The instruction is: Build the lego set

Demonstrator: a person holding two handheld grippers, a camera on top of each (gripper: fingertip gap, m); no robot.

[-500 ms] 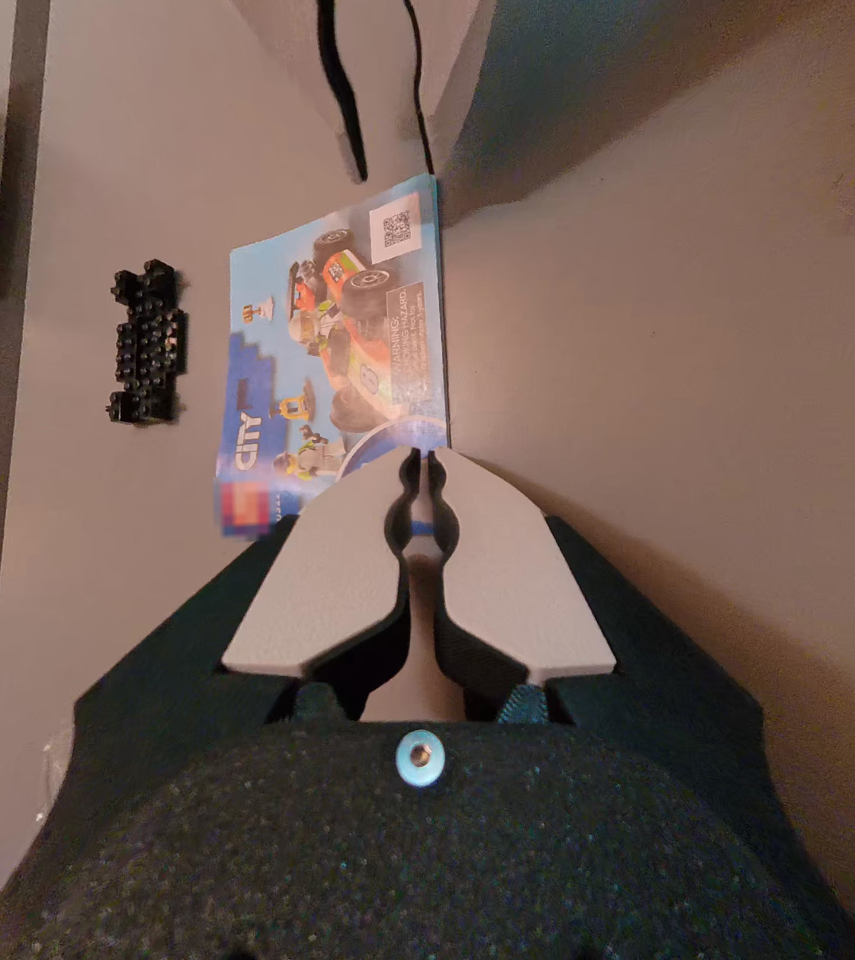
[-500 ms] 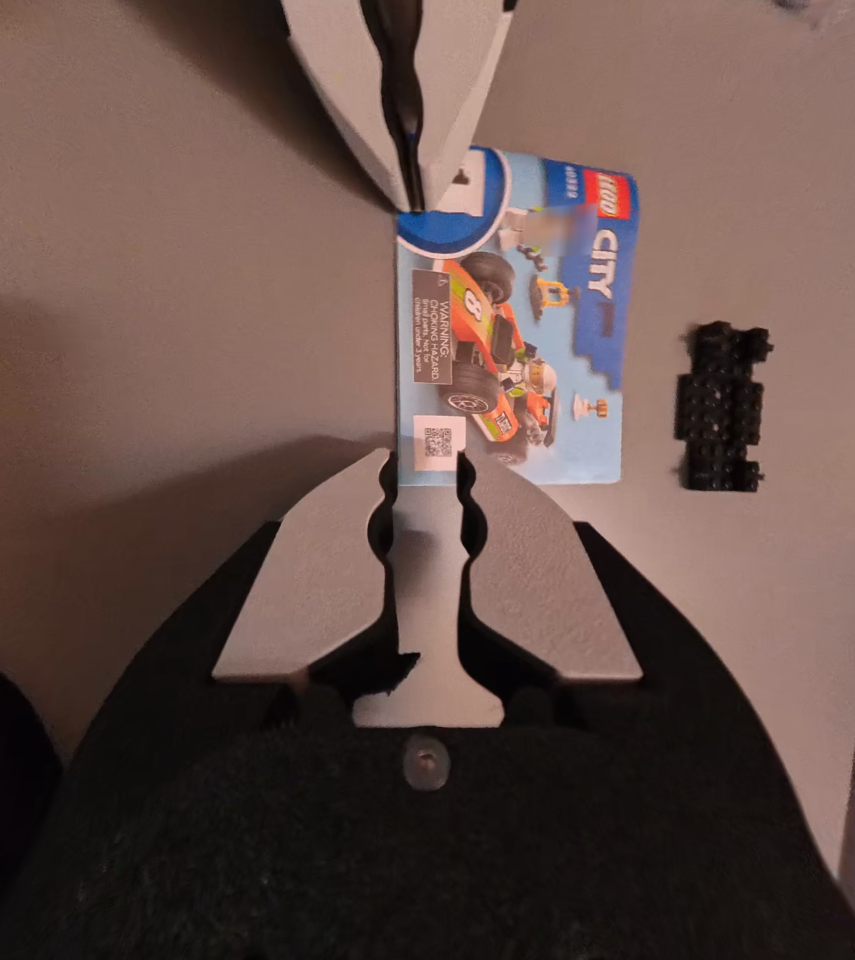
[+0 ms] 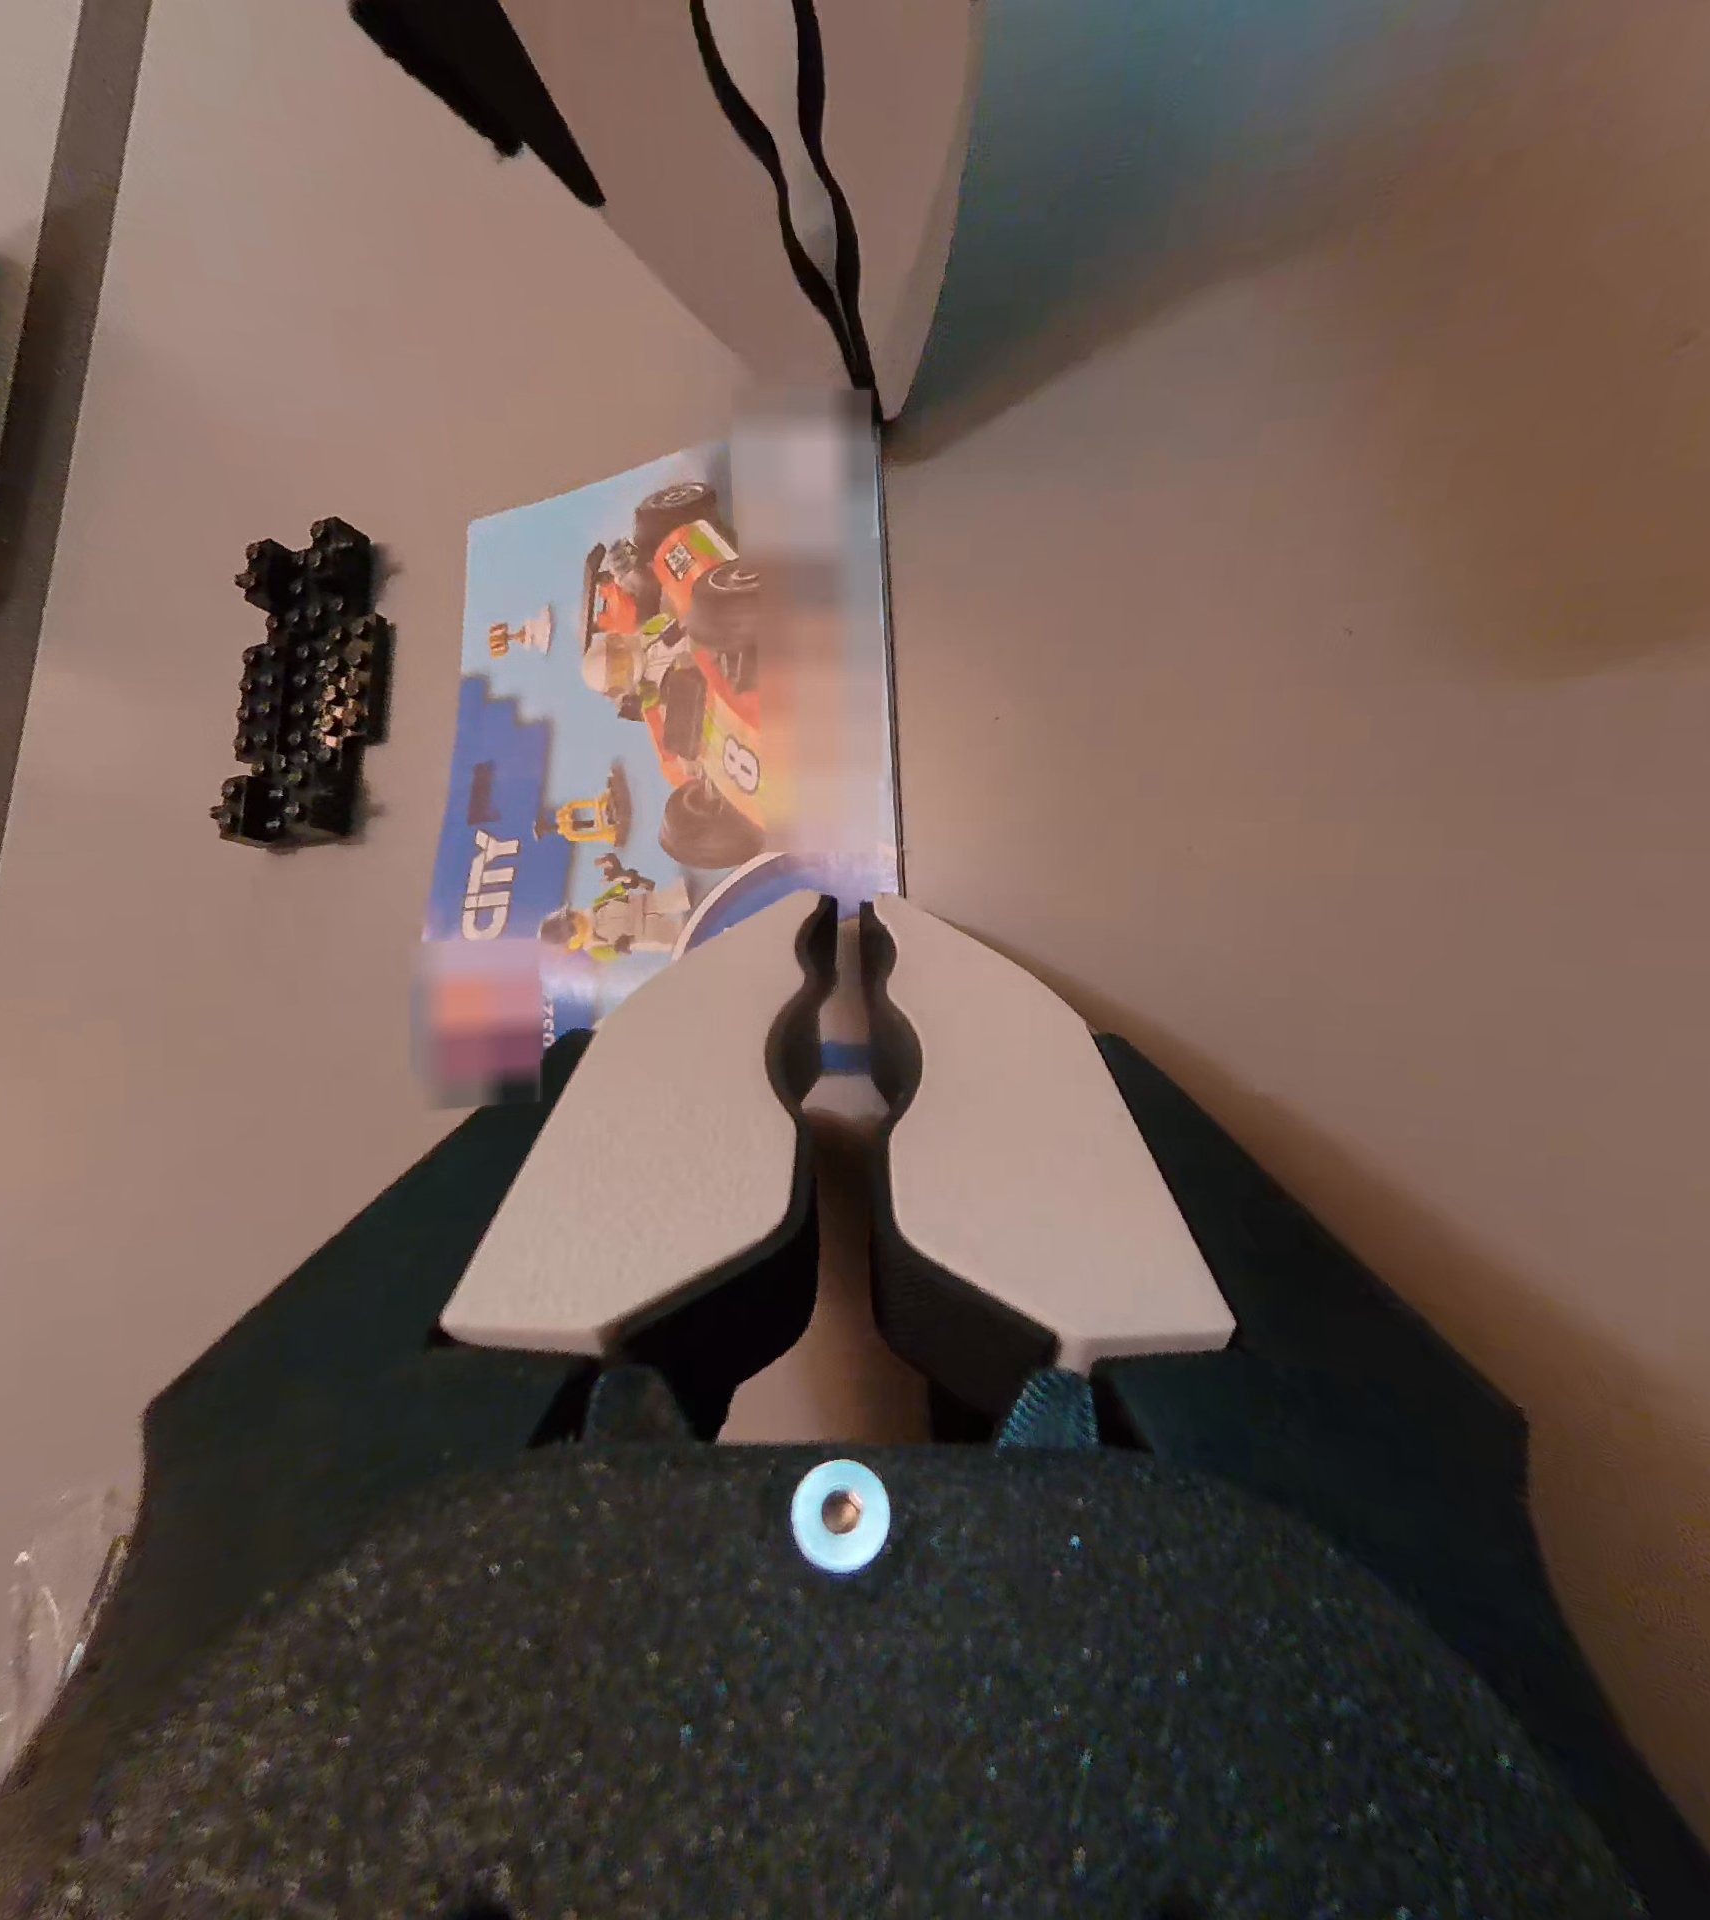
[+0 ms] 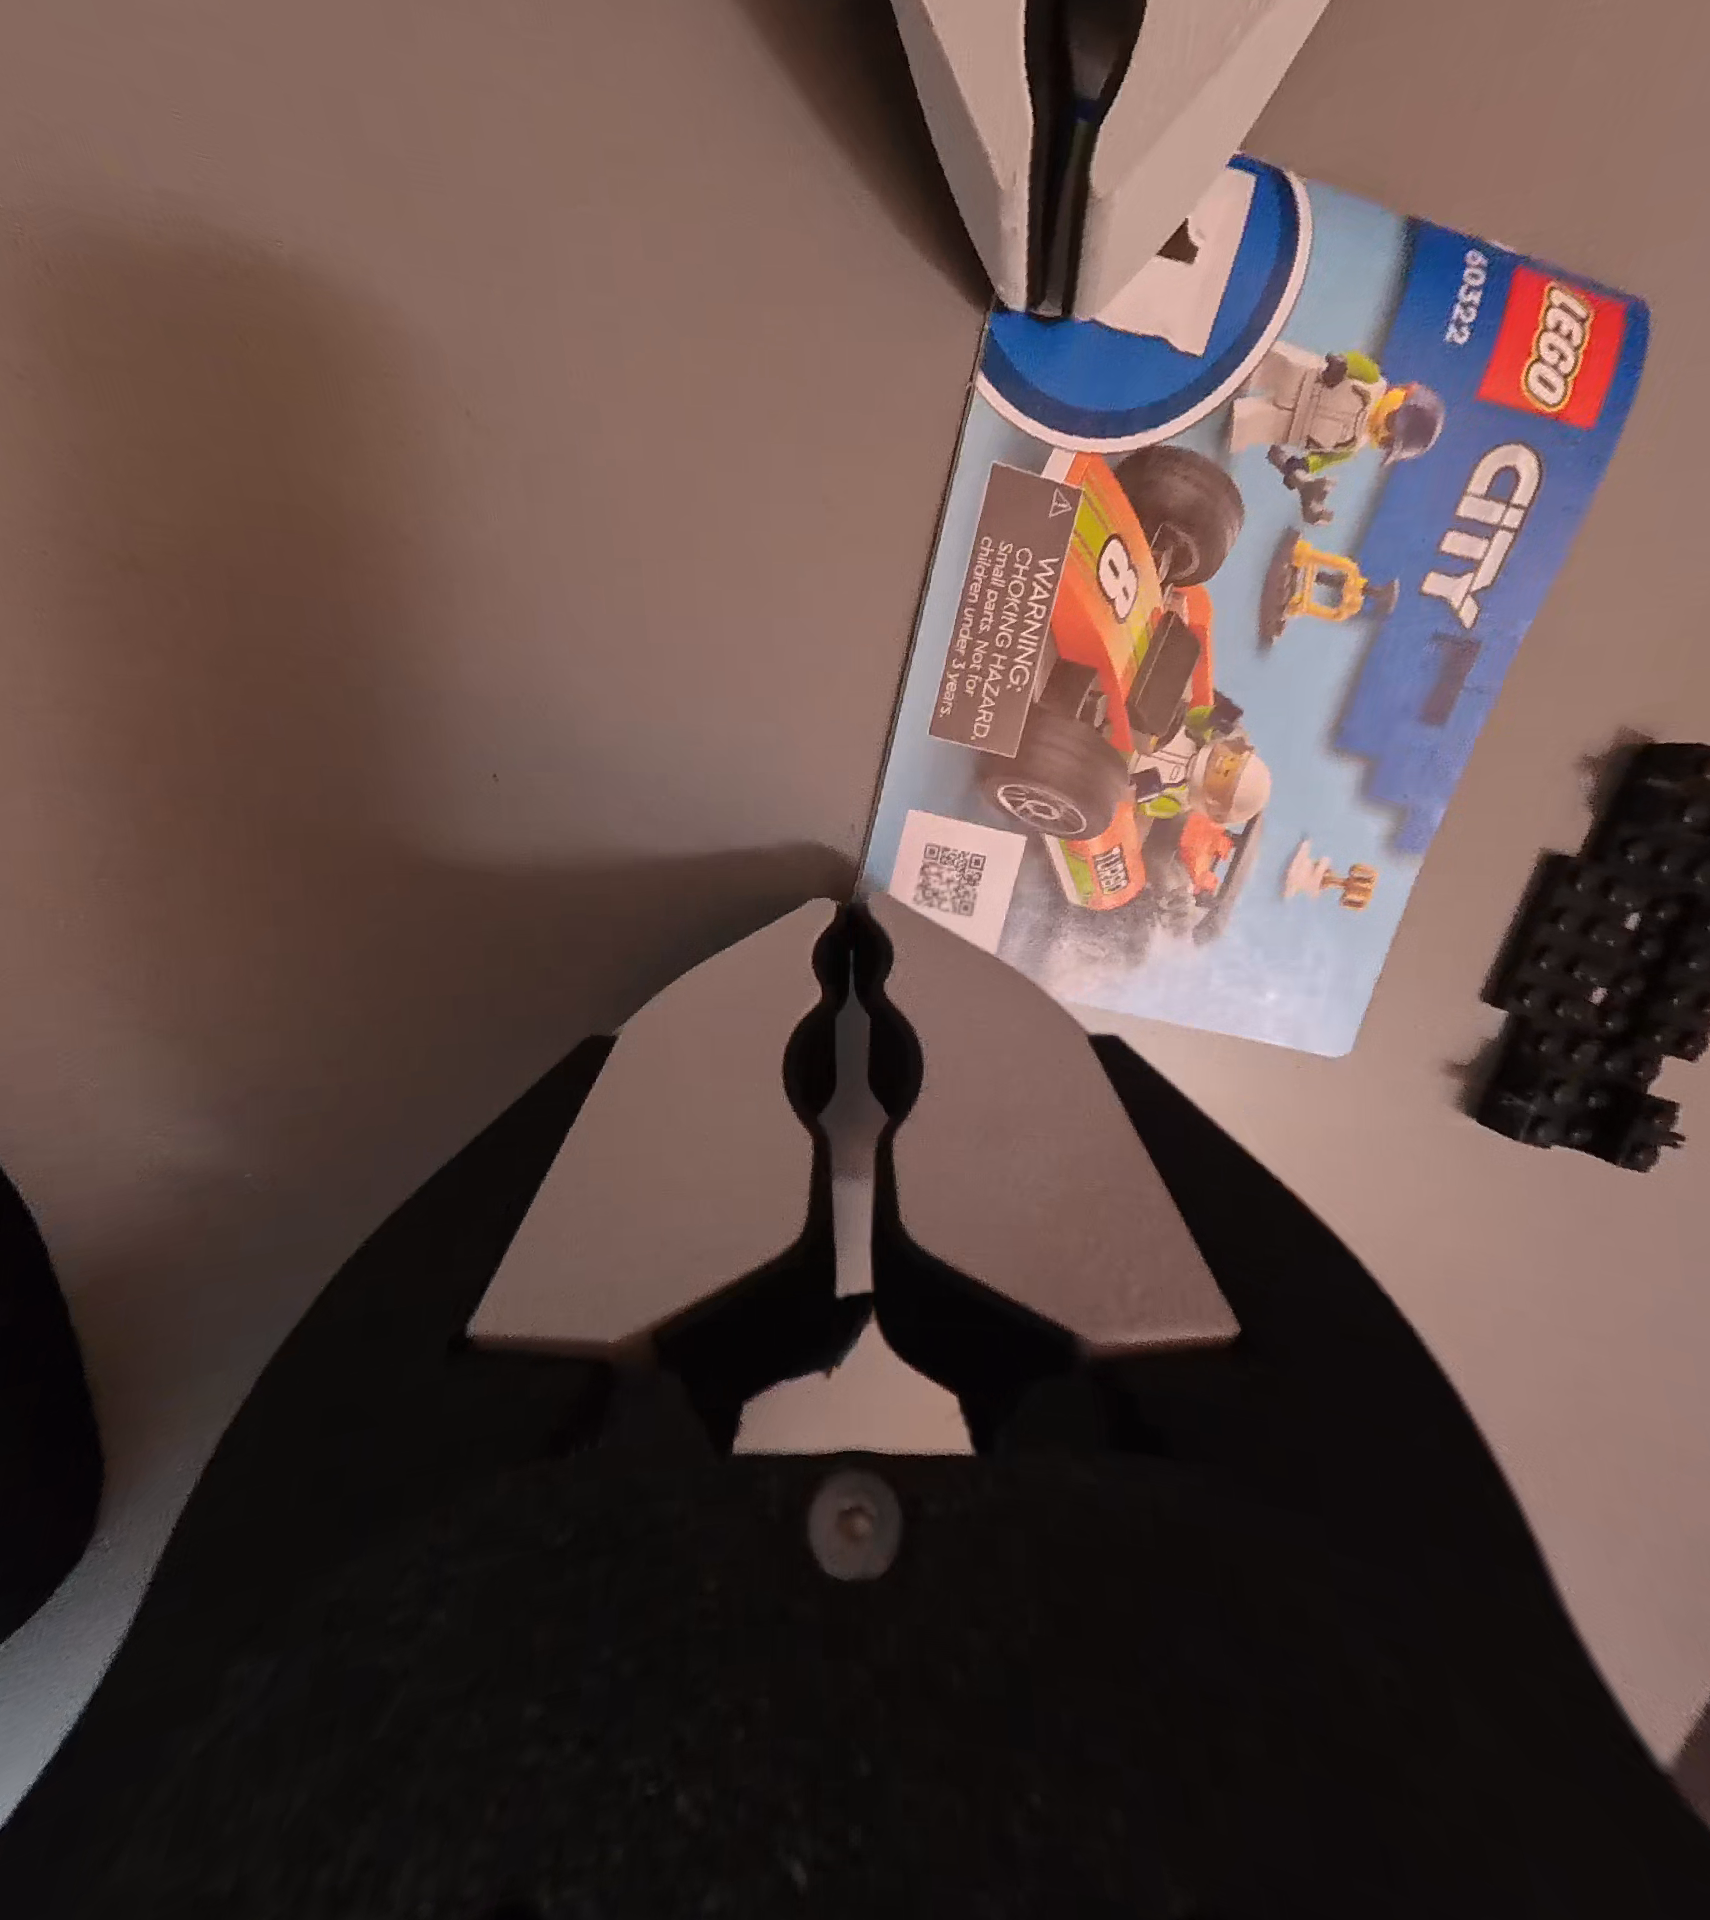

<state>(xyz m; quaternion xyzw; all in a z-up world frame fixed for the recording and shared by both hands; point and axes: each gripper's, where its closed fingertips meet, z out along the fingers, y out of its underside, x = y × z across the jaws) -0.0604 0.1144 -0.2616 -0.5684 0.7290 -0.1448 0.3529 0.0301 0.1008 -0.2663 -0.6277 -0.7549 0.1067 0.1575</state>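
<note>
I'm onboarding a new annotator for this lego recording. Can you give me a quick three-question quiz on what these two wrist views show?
1. True or false: the black lego base lies on top of the booklet.
2. What is the left gripper clamped on? A) the black lego base B) a corner of the booklet C) nothing
3. Fill in: the right gripper, with its tips at the booklet's opposite corner, has its jaws ____.

Key: 1. False: it lies on the table beside the booklet, apart from it. 2. B. 3. Shut.
</note>
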